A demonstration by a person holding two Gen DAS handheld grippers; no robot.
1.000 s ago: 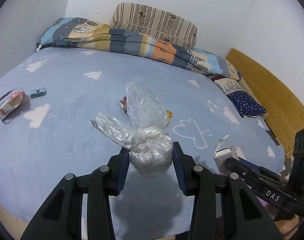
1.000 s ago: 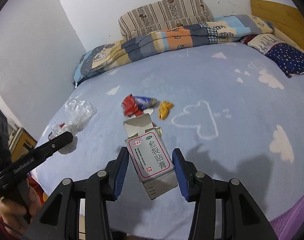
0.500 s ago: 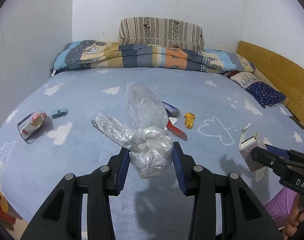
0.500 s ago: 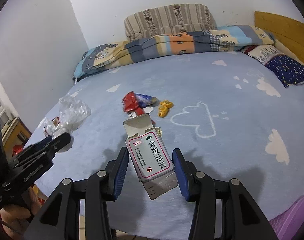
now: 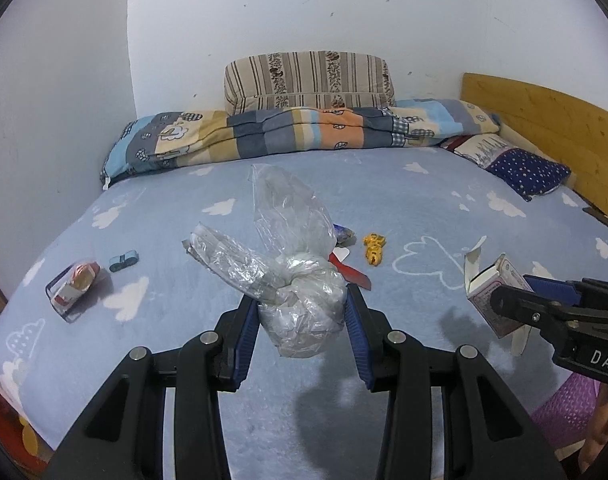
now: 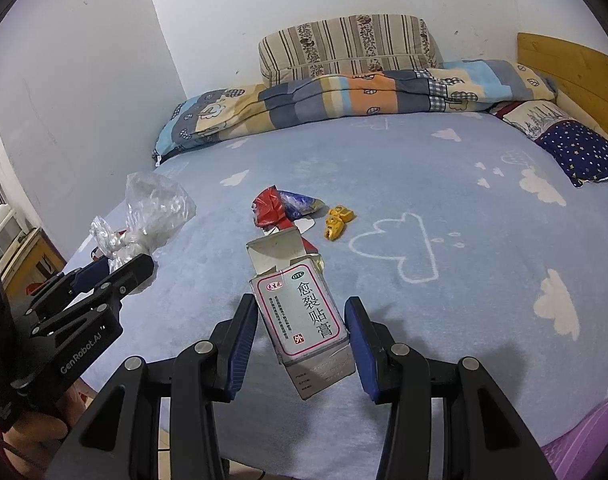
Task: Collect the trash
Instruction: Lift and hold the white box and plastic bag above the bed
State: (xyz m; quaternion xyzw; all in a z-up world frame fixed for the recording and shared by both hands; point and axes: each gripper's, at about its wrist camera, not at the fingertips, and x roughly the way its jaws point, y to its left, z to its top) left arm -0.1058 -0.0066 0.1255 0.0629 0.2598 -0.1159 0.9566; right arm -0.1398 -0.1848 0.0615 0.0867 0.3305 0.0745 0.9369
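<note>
Two grippers are in my hands, and each one carries a piece of trash above the bed. In the left wrist view, I see my left gripper closed partly, its blue pads pressing both sides of a knotted plastic bag, which hangs in the air over the blue sheet. On the sheet behind it lie a red wrapper and a small yellow toy, and to the left a small packet with a blue piece near it. At the right edge I see my right gripper with its box. In the right wrist view, my right gripper is half closed on a white medicine box with the top flap open, tilted between the pads. The left gripper with the bag is at the left. A pillow and a folded blanket lie at the wall.
</note>
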